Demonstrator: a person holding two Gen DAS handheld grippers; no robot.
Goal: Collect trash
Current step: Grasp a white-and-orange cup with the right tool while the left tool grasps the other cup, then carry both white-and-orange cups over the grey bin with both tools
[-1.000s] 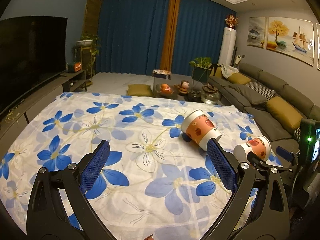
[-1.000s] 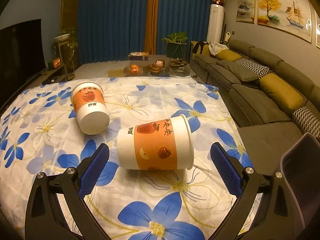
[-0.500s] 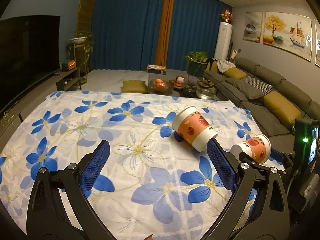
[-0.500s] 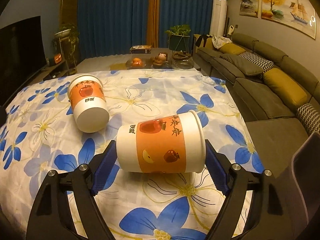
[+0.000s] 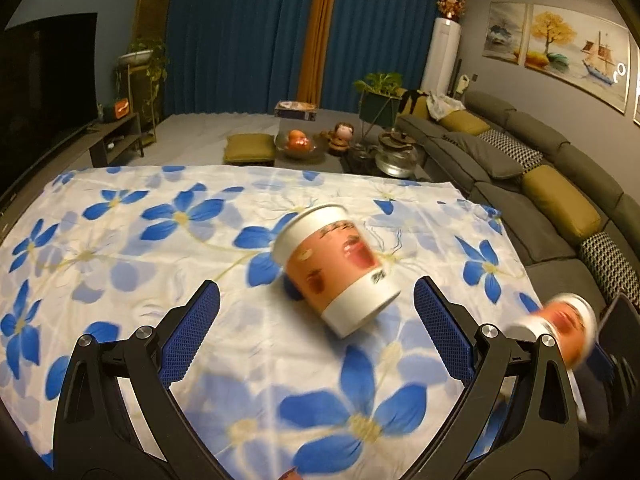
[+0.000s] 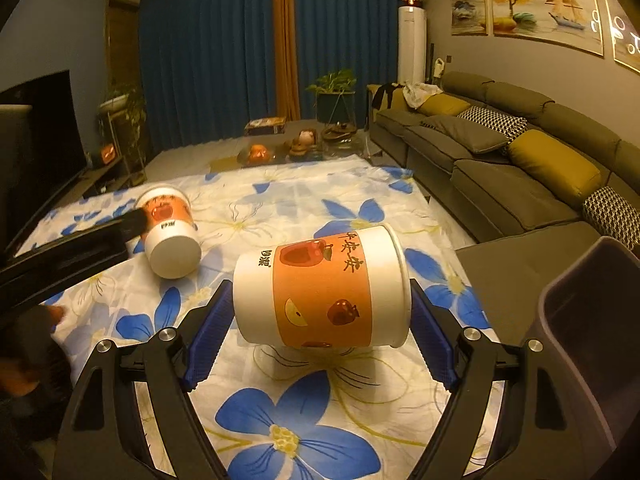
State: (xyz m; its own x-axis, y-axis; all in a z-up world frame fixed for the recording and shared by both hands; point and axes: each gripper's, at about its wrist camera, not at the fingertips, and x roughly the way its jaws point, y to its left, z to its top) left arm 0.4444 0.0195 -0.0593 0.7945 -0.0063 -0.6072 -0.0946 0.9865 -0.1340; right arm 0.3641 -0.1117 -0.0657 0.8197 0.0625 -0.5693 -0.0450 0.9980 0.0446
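Note:
Two orange-and-white paper cups are in view. My right gripper [image 6: 320, 340] is shut on one cup [image 6: 324, 288], held sideways and lifted above the flowered cloth [image 6: 288, 432]. This held cup also shows blurred at the right edge of the left wrist view [image 5: 564, 328]. The other cup [image 5: 340, 272] lies on its side on the cloth [image 5: 120, 248], just ahead of and between the open fingers of my left gripper [image 5: 316, 340]. It also shows in the right wrist view [image 6: 170, 236], with the left gripper's finger [image 6: 132, 222] beside it.
A grey bin [image 6: 580, 344] stands at the table's right edge, close to my right gripper. A grey sofa [image 6: 520, 168] runs along the right. A low table with fruit and pots [image 5: 340, 144] stands beyond the cloth. A TV [image 5: 44, 92] is at the left.
My right gripper has closed on the near cup and lifted it off the cloth. My left gripper has moved forward and right, so the other cup now lies between its open fingers.

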